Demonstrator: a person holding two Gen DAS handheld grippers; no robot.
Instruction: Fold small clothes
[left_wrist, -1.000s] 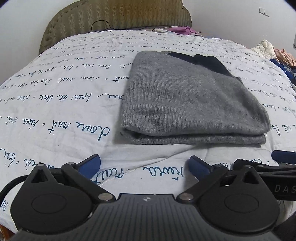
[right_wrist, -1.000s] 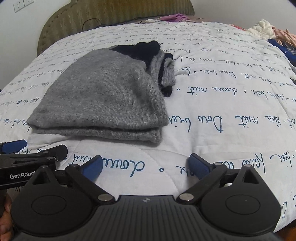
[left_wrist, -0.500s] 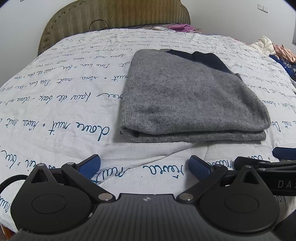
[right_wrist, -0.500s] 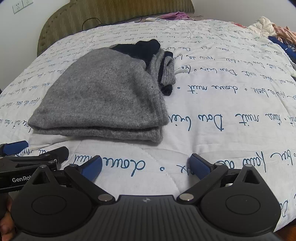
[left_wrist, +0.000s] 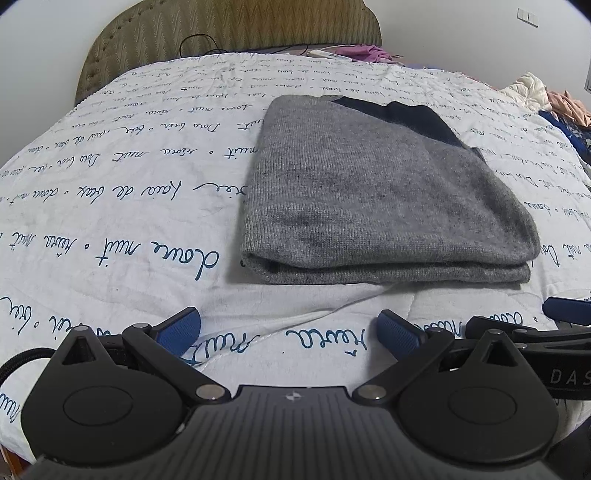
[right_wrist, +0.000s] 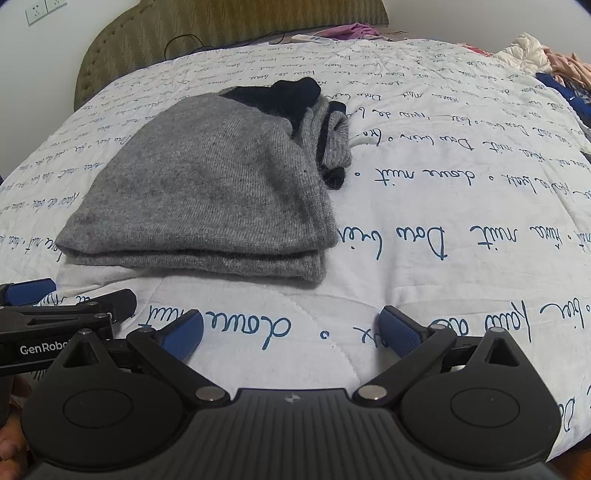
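A grey knit sweater (left_wrist: 380, 195) with a dark navy part at its far end lies folded flat on the white bed cover (left_wrist: 122, 206). In the right wrist view the same sweater (right_wrist: 210, 188) shows bunched sleeves and navy trim at its far right corner. My left gripper (left_wrist: 290, 326) hovers open near the sweater's front fold, nothing between its blue pads. My right gripper (right_wrist: 291, 325) is open too, just right of the sweater's front edge, empty. Each gripper shows at the edge of the other's view.
The bed cover (right_wrist: 443, 184) carries blue handwriting print. A padded olive headboard (left_wrist: 236, 33) stands at the far end with a black cable and a purple cloth (left_wrist: 364, 51) near it. A pile of clothes (left_wrist: 546, 96) lies at the far right.
Both grippers have lifted and drawn back slightly from the sweater's front edge. The sweater lies as before and both grippers stay open.
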